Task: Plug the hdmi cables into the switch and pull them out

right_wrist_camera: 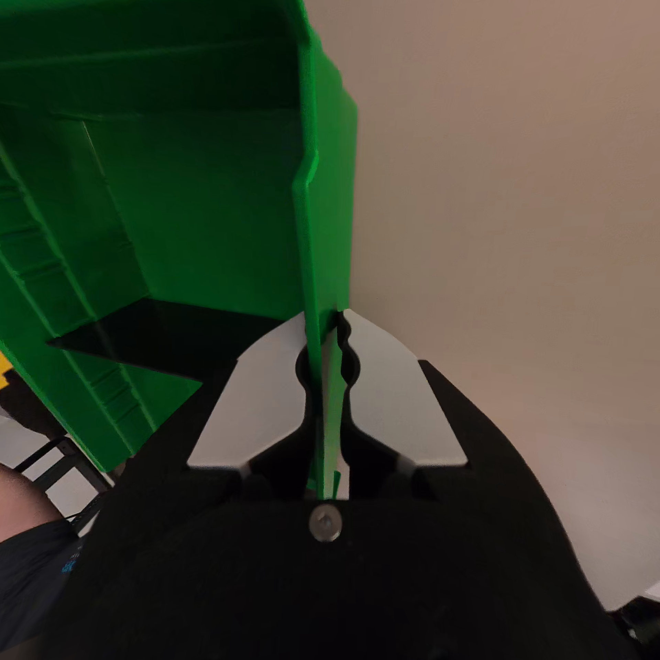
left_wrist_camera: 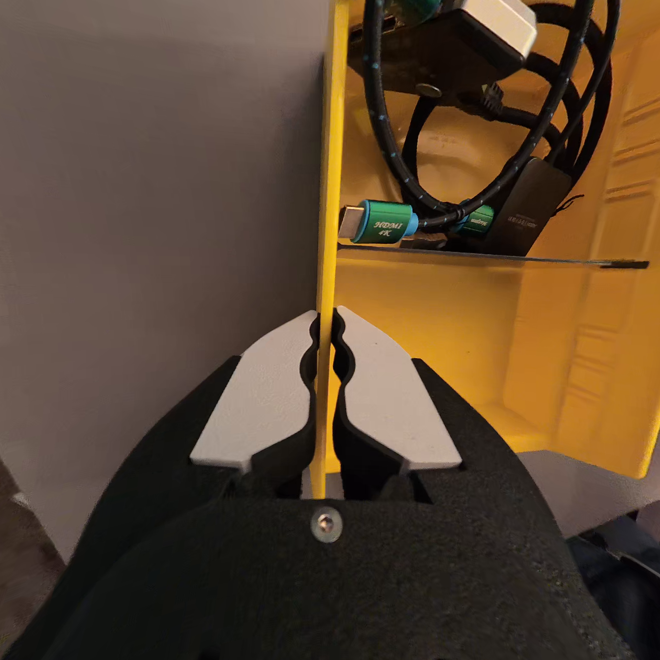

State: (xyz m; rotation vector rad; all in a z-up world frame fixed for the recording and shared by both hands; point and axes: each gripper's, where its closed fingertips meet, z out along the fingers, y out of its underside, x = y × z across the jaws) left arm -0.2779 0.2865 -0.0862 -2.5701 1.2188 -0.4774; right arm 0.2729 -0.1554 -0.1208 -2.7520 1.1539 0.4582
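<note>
Left gripper point(left_wrist_camera: 325, 314): white fingers closed narrow on the thin side wall of a yellow moulded-plastic bin point(left_wrist_camera: 464, 357), wall pinched edge-on between the jaws. Right gripper point(right_wrist_camera: 326, 318): likewise clamped on the side wall of a green moulded-plastic bin point(right_wrist_camera: 214, 214). No cable in either grip.

Task items all sit in the yellow bin, behind a dark flat divider point(left_wrist_camera: 493, 258). Braided black HDMI cable with blue flecks point(left_wrist_camera: 378, 118) is coiled in loops; one green metal-shelled plug point(left_wrist_camera: 384, 222) lies loose, tip toward the gripped wall. A second green plug point(left_wrist_camera: 476, 218) sits against a black box-shaped HDMI switch point(left_wrist_camera: 532, 207) (seated in a port or only touching: cannot tell). A further black box with a white block on it point(left_wrist_camera: 464, 39) lies at the top of the frame. The visible part of the green bin shows only a dark divider point(right_wrist_camera: 160, 332), nothing on it.

Judgement: still a handling stage, bins being carried or positioned; plugging not begun. Next move calls for setting both bins down, releasing the walls, then one gripper steadying the switch while the other takes the loose plug by its shell, squared to a port. The tangled loops may drag on the plug.
</note>
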